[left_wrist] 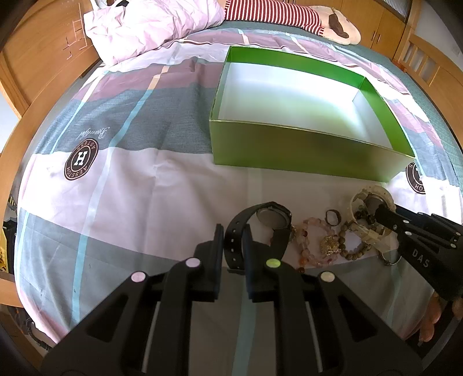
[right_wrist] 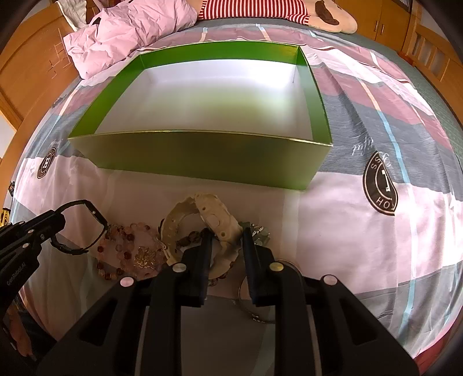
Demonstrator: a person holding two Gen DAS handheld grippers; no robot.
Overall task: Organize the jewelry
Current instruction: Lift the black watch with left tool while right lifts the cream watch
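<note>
- Bed (left_wrist: 130, 202) held my empty green box (left_wrist: 289, 150), just past both watches.
- Left hand-held gripper (left_wrist: 233, 240) pinched the black watch (left_wrist: 272, 219).
- Right hand-held gripper (right_wrist: 225, 240) pinched the cream watch (right_wrist: 214, 214).

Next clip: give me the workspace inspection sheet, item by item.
Surface: bed with a patchwork sheet.
Job's things: open green box, nothing in it; black watch, cream watch, pink bead bracelet, brown bead bracelet and small ring lying in front of it.
Clutter: pink duvet; striped plush toy.
Grippers: left gripper shut on the black watch's strap; right gripper shut on the cream watch.
Cables: nothing seen.
Surroundings: wooden bed frame, wooden cabinets.
</note>
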